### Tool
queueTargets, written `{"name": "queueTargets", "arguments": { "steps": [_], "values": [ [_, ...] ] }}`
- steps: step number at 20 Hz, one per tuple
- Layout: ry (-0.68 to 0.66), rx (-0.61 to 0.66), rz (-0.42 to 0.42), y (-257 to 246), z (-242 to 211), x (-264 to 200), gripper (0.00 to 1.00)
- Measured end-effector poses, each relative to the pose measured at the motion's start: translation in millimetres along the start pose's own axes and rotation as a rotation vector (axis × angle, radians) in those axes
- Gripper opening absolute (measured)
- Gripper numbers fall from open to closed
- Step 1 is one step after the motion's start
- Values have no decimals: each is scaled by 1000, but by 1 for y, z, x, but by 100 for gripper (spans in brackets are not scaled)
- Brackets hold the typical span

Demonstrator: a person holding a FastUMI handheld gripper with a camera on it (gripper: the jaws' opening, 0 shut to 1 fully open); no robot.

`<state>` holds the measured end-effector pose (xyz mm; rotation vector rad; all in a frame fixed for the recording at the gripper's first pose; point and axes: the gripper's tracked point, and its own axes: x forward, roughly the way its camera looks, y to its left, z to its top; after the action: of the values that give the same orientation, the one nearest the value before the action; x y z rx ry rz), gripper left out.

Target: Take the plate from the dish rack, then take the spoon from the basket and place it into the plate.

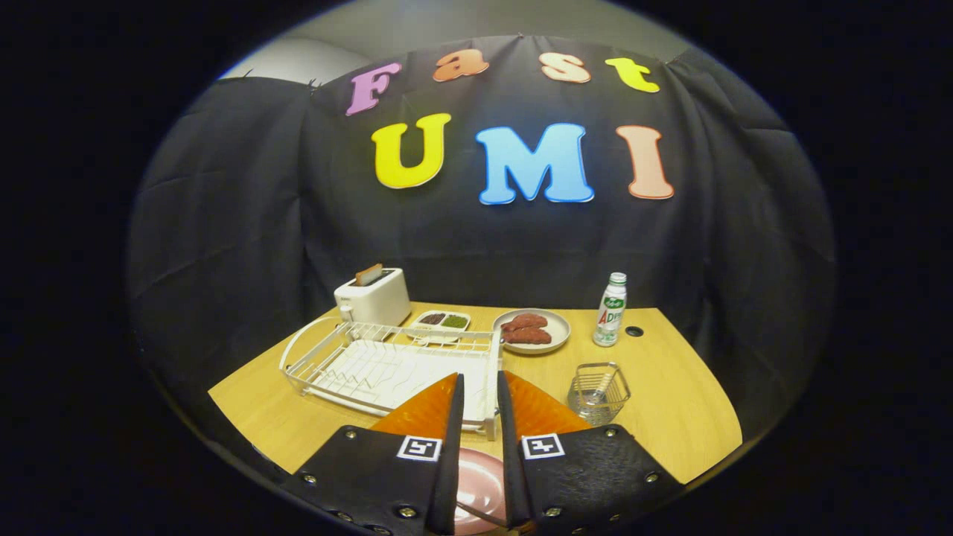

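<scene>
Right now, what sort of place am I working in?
Likely a mock kitchen counter in a cloth-walled booth: a wooden table carries a dish rack, a toaster and a wire basket. The gripper is nearly closed, with a pink plate between its fingers.

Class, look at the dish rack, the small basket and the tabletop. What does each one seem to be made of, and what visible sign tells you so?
Dish rack: white coated wire, probably metal, shown by its thin bars and open grid.
Basket: bare metal wire or mesh, grey and see-through.
Tabletop: light wood or wood-look laminate, matt, faint grain.
The gripper has its orange fingers close together above a pink plate.
</scene>
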<state>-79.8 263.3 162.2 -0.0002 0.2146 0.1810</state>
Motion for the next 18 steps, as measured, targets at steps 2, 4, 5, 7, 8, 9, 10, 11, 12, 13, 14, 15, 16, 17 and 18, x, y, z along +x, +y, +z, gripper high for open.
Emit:
{"name": "queueTargets", "arguments": {
  "steps": [2, 4, 5, 7, 8, 9, 10, 11, 12, 13, 14, 15, 16, 17, 18],
  "values": [
    [-54, 17, -47, -25, 24, -7, 25],
    [-102, 26, -86, -47, 46, -15, 25],
    [-126, 29, -103, -58, 58, -18, 25],
    [-171, 29, -123, -72, 77, -23, 25],
    [-187, 31, -116, -76, 83, -26, 41],
    [-199, 31, -109, -79, 89, -28, 57],
    [-208, 30, -111, -85, 92, -26, 73],
    [-214, 19, -123, -91, 96, -27, 86],
    [-221, 9, -135, -99, 97, -24, 99],
    [-223, 2, -132, -100, 98, -25, 99],
    [-221, -1, -129, -99, 97, -26, 99],
    [-220, -1, -131, -102, 97, -27, 99],
    [-222, 1, -125, -104, 97, -27, 99],
    [-224, 4, -124, -106, 97, -26, 99],
    [-223, 3, -122, -109, 96, -25, 99]
  ]
}}
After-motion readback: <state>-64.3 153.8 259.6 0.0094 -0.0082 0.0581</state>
